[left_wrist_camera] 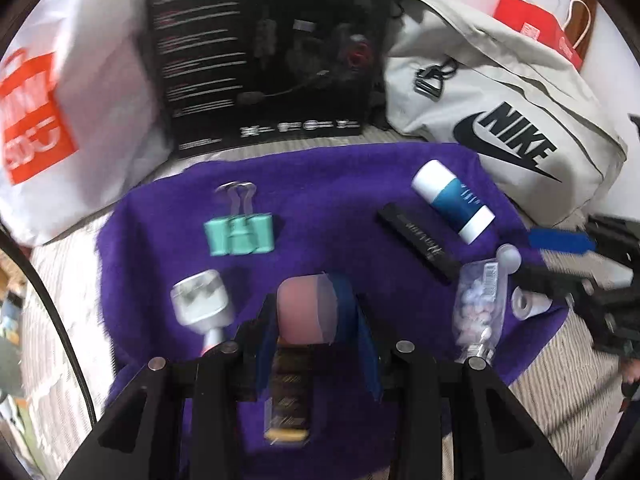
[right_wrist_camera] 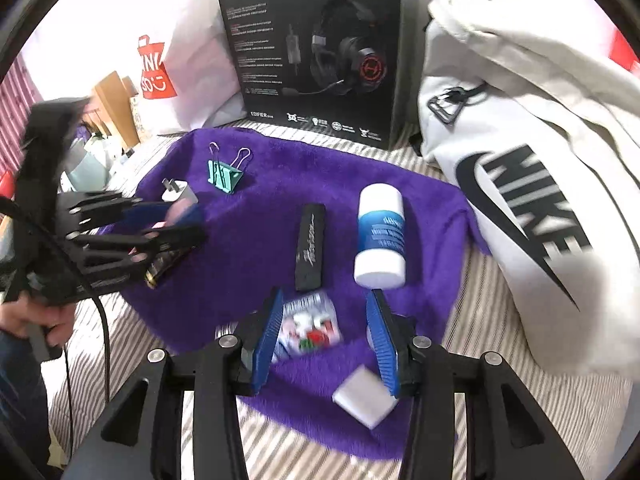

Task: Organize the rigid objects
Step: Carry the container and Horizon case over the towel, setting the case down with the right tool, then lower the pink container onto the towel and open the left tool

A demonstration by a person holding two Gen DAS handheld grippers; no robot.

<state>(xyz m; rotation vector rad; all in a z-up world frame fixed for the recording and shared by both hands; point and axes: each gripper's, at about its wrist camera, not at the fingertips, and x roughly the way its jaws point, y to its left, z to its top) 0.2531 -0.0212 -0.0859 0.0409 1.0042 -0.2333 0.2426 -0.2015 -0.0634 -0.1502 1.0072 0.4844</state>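
Left gripper [left_wrist_camera: 316, 320]: your jaws clench the stiff tube [left_wrist_camera: 306, 312]; hold mid-body.
Right gripper [right_wrist_camera: 326, 336]: jaws released over the slippery candy pack [right_wrist_camera: 310, 326].

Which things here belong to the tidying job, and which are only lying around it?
For the job: green clip, black case, white-and-blue bottle, clear pill packet, white block, plug adapter, pink-capped tube in the left gripper.

Lying about: headset box, grey bag, white shopping bag.

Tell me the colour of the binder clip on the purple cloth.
Mint green body with silver wire handles; the binder clip shows best in the left wrist view.
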